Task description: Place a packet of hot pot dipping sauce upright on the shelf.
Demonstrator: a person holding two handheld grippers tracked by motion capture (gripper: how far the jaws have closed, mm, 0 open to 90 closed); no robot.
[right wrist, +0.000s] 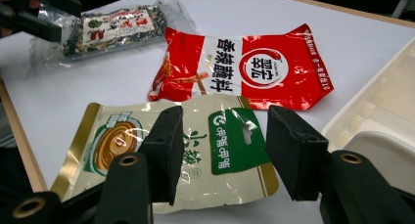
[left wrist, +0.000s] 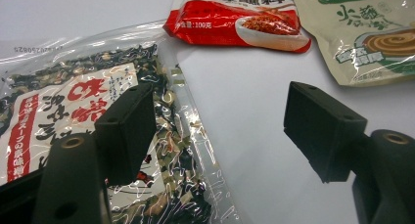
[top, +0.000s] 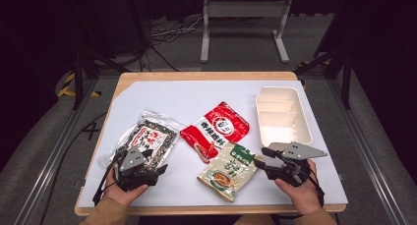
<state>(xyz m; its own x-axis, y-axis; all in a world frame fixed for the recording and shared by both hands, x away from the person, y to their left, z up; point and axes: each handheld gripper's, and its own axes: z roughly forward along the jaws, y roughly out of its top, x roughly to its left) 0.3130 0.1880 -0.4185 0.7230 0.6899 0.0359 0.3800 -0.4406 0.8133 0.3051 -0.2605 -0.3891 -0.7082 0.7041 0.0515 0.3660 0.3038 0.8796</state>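
Note:
Three food packets lie on the white sheet. A clear packet of dark dried mix [top: 147, 134] [left wrist: 98, 111] [right wrist: 115, 23] is at the left. A red packet [top: 216, 129] [left wrist: 235, 18] [right wrist: 254, 67] lies in the middle, and a beige packet with a green label [top: 231, 171] [left wrist: 362, 33] [right wrist: 195, 150] is in front of it. My left gripper [top: 156, 162] [left wrist: 220, 106] is open at the dark packet's near right edge, one jaw over the packet and one over the bare sheet. My right gripper [top: 263, 157] [right wrist: 222, 121] is open just over the beige packet's labelled end, gripping nothing.
A white compartment tray [top: 282, 117] [right wrist: 377, 101] stands at the right, just beyond my right gripper. The white sheet [top: 196, 97] covers a wooden table [top: 206, 76] whose edges are close on all sides. A white metal frame [top: 243, 26] and cables lie on the floor behind.

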